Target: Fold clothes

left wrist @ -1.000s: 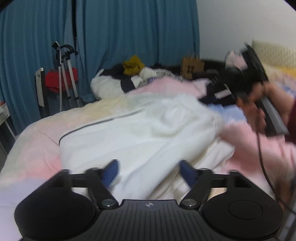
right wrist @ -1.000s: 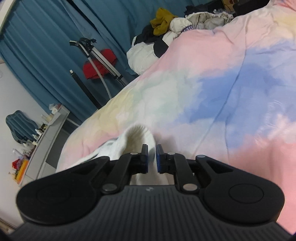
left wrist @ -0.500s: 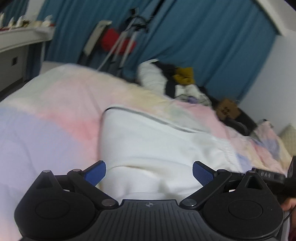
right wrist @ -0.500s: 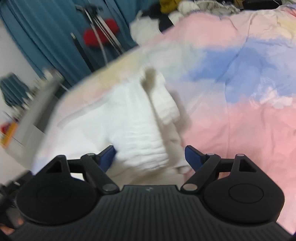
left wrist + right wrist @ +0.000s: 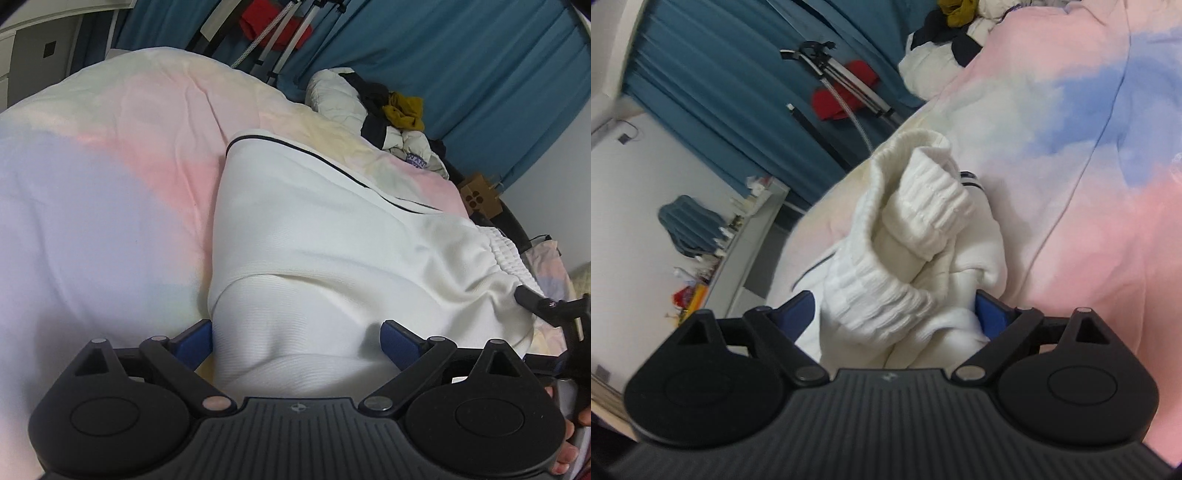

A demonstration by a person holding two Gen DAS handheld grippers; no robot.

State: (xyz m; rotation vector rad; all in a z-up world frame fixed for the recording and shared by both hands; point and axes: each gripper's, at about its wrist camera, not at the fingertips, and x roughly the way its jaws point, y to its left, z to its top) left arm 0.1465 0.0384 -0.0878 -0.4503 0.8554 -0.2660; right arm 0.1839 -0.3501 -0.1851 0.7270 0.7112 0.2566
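A white garment with a thin dark stripe (image 5: 332, 236) lies folded over on the pastel bedspread (image 5: 92, 206). My left gripper (image 5: 297, 339) is open, its blue pads straddling the garment's near folded edge. In the right wrist view the garment's ribbed elastic waistband (image 5: 908, 236) is bunched up between the open fingers of my right gripper (image 5: 894, 314). The right gripper also shows at the right edge of the left wrist view (image 5: 546, 306).
A pile of other clothes (image 5: 388, 107) sits at the far end of the bed by the blue curtains (image 5: 461, 55). A stand with a red item (image 5: 846, 96) is beside the bed. A white desk with small items (image 5: 738, 236) is at left. A cardboard box (image 5: 480, 195) is at the far right.
My right gripper has opened, letting go of the waistband, which now lies bunched between its fingers. My left gripper stayed open and moved down onto the garment's near fold.
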